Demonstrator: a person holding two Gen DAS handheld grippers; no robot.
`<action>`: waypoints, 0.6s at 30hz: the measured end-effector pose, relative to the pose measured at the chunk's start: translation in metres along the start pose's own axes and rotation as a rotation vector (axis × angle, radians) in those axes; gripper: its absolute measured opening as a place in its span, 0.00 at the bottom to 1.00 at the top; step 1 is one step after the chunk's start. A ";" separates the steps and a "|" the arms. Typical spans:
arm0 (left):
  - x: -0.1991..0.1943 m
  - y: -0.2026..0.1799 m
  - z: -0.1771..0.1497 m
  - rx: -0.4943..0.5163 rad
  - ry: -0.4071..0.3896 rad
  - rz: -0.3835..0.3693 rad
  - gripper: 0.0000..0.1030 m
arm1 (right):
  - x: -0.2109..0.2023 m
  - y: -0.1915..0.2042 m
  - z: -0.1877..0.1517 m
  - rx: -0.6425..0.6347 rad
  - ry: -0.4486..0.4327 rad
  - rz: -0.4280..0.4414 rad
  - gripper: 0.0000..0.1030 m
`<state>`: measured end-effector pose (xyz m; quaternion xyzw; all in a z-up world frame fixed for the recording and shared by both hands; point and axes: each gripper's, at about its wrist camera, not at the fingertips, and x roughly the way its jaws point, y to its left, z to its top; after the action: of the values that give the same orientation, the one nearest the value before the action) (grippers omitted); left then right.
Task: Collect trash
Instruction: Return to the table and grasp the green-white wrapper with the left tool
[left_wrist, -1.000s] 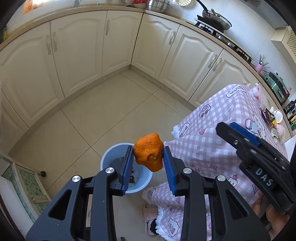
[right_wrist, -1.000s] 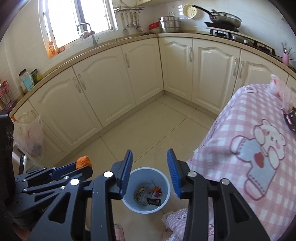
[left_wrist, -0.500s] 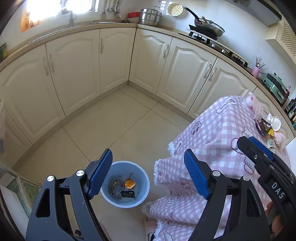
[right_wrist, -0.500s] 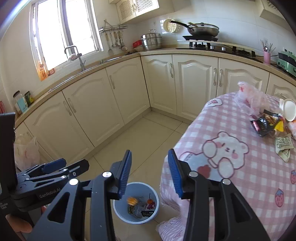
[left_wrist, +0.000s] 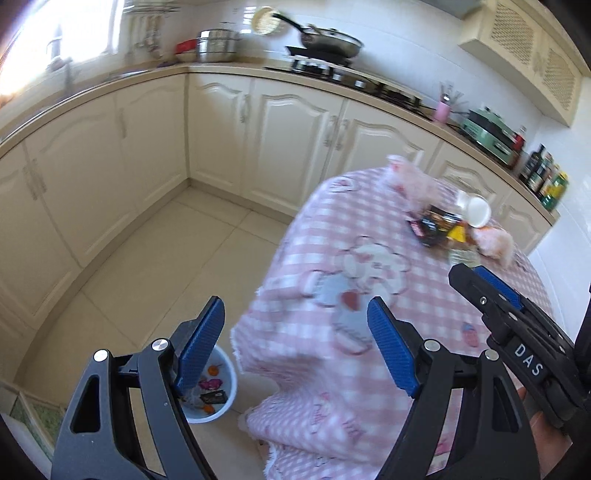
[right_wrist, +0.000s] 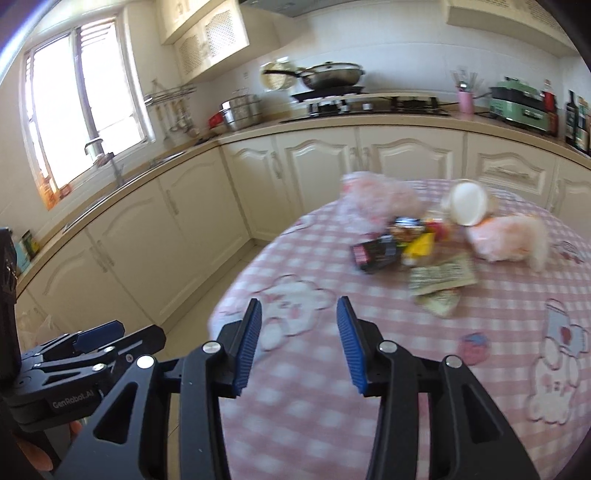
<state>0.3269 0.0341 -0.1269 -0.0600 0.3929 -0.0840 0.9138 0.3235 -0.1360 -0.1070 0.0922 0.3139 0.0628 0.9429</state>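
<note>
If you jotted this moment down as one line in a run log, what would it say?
left tool: open, empty | right tool: opening, empty | round pale-blue plastic bin: on floor, holds scraps | crumpled wrappers: on pink checked tablecloth

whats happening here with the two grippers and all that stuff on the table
A person is clearing trash off a table with a pink checked tablecloth. Both grippers are empty: the left gripper stands wide open, the right gripper is opening. A pile of wrappers waits on the table, and the blue bin on the floor holds some scraps.

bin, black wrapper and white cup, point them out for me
bin (left_wrist: 229, 373), left wrist view, right rim
black wrapper (right_wrist: 375, 253), right wrist view, its middle
white cup (right_wrist: 467, 206), right wrist view, its round face
</note>
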 end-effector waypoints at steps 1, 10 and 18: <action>0.003 -0.014 0.002 0.026 0.002 -0.011 0.74 | -0.004 -0.015 0.001 0.015 -0.006 -0.022 0.42; 0.044 -0.129 0.019 0.183 0.027 -0.139 0.74 | -0.023 -0.139 0.003 0.184 -0.024 -0.189 0.46; 0.096 -0.173 0.029 0.184 0.095 -0.174 0.64 | -0.013 -0.188 0.005 0.254 0.011 -0.176 0.47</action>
<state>0.3946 -0.1532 -0.1452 -0.0056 0.4198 -0.2014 0.8850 0.3273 -0.3223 -0.1361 0.1824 0.3313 -0.0596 0.9238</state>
